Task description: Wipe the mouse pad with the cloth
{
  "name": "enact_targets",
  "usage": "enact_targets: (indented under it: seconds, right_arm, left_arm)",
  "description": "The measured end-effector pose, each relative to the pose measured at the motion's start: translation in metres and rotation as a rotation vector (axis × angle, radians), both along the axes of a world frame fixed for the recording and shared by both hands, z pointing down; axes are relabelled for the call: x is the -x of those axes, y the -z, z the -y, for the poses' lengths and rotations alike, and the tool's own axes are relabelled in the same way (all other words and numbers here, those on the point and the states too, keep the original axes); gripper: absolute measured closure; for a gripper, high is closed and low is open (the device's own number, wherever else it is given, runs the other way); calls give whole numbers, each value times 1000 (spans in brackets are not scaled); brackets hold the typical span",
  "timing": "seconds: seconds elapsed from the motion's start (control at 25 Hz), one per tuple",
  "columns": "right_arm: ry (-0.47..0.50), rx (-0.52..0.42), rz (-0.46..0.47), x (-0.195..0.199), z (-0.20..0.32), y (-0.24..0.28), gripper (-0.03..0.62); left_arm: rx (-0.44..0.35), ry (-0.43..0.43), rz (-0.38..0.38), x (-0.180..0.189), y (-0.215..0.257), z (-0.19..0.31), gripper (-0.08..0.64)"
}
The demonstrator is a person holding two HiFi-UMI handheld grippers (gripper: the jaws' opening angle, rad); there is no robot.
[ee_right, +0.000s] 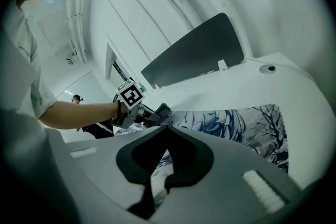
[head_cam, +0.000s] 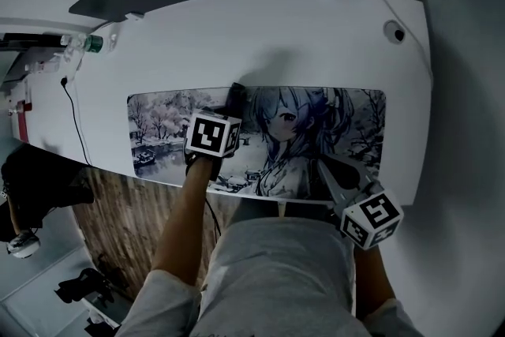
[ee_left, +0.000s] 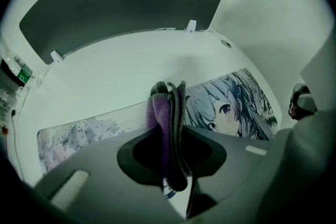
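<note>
The wiping step looks to be in hand. The left tool (head_cam: pixel 233 100) is clenched on a folded purple-and-grey cloth (ee_left: pixel 159 115), which stands pinched upright between its jaws. It holds the cloth over the middle of the long illustrated mouse pad (head_cam: pixel 158 126), near the pad's far edge, beside the printed figure's face. Whether the cloth is pressed onto the pad or just above it cannot be told from these views. The pad lies flat along the near side of the white tabletop (head_cam: pixel 300 51), with the snowy landscape print to the left and bare branches to the right. The right tool (head_cam: pixel 325 170) has its jaws drawn together on nothing. Its tip sits over the pad's near edge, right of centre, possibly steadying the pad, though contact is not clear. Judging by how things lie, most of the surface on both sides of the cloth is yet to be covered. The next move calls for lowering the cloth's free end flat against the pad and drawing it sideways in long strokes. The grip must stay firm so the fabric does not slip out, and the pad must stay pinned so it does not slide across the smooth tabletop.
</note>
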State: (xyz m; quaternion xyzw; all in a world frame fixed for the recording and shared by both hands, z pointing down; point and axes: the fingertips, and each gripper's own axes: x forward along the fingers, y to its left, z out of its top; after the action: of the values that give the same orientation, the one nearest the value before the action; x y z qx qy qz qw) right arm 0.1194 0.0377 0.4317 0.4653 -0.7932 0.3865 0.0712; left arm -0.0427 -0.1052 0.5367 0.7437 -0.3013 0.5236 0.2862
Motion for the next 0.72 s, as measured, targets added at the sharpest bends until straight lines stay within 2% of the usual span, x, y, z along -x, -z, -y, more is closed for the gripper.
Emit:
enact_targets:
  seconds: [0.28,0.72]
  right_arm:
    - [-14,0,6,-22,-11,-3,586]
    - [-47,-9,18,-51,-23,-4,586]
  left_arm:
    - [10,-26,-2,-31,0,-11,454]
    - [32,-105,-35,-101,0,-37,454]
